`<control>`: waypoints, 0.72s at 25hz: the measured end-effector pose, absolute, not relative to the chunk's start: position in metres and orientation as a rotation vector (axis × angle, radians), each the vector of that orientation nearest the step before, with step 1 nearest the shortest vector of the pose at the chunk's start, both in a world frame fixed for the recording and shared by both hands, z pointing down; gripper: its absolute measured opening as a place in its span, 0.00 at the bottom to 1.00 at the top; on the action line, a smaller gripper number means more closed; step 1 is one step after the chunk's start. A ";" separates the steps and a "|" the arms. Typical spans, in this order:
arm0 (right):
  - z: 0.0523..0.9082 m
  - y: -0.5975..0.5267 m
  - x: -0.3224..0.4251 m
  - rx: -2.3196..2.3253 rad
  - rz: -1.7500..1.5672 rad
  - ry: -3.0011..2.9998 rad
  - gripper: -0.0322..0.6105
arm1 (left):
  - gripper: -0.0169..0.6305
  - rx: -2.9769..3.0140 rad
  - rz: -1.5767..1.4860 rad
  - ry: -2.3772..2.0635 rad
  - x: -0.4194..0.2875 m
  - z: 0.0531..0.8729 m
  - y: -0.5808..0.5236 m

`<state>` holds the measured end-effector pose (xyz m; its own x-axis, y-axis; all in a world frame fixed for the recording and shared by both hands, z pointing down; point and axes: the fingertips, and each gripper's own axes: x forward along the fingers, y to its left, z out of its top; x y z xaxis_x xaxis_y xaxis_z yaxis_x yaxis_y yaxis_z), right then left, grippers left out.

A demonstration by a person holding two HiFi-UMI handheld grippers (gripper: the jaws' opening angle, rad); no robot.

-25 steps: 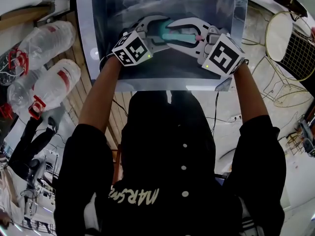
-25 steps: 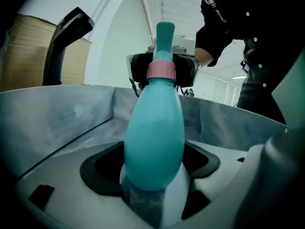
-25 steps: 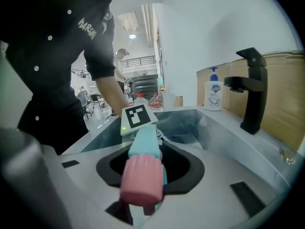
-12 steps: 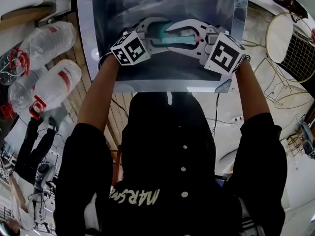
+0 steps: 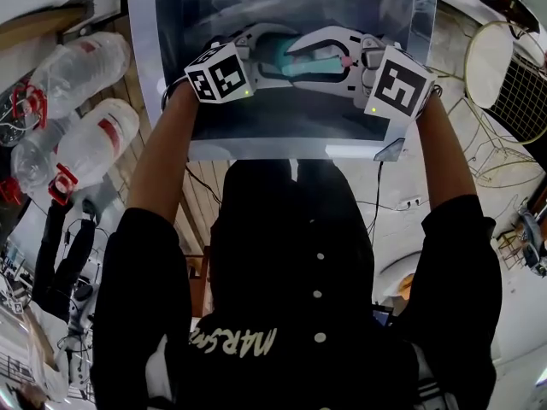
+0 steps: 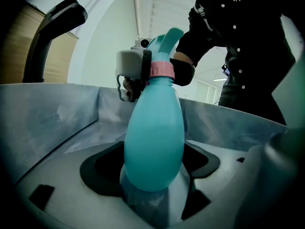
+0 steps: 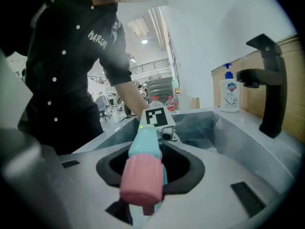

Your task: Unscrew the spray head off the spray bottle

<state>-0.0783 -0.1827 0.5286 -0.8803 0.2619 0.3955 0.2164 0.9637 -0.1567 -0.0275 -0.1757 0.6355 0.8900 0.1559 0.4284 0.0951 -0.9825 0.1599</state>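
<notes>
A teal spray bottle (image 5: pixel 301 59) lies level over the steel sink (image 5: pixel 256 131), held between both grippers. My left gripper (image 5: pixel 267 51) is shut on the bottle's rounded body (image 6: pixel 153 142), which fills the middle of the left gripper view. Past the body come the pink collar (image 6: pixel 162 69) and the teal spray head (image 6: pixel 167 38), gripped by the other tool. My right gripper (image 5: pixel 332 55) is shut on that spray head (image 7: pixel 145 144); its pink nozzle cap (image 7: pixel 139 179) points at the right gripper's camera, and my left gripper's marker cube (image 7: pixel 157 117) shows behind it.
A black faucet (image 7: pixel 269 92) rises at the sink's edge, with a white soap pump bottle (image 7: pixel 229 93) beside it. Large plastic water bottles (image 5: pixel 85 135) lie to the left in the head view. A round wire chair (image 5: pixel 504 67) stands at the right.
Both grippers and the bottle sit a little higher in the head view, and both marker cubes have tilted slightly. Both grips are unchanged.
</notes>
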 end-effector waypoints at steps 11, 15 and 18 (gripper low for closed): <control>0.519 -0.195 -0.040 -0.060 0.254 -2.649 0.47 | 0.63 2.933 0.692 0.183 -0.029 0.635 -0.176; 0.533 -0.193 -0.052 -0.096 0.264 -2.635 0.47 | 0.63 2.936 0.696 0.185 -0.029 0.635 -0.176; 0.532 -0.192 -0.064 -0.197 0.226 -2.660 0.35 | 0.63 2.938 0.700 0.190 -0.028 0.635 -0.177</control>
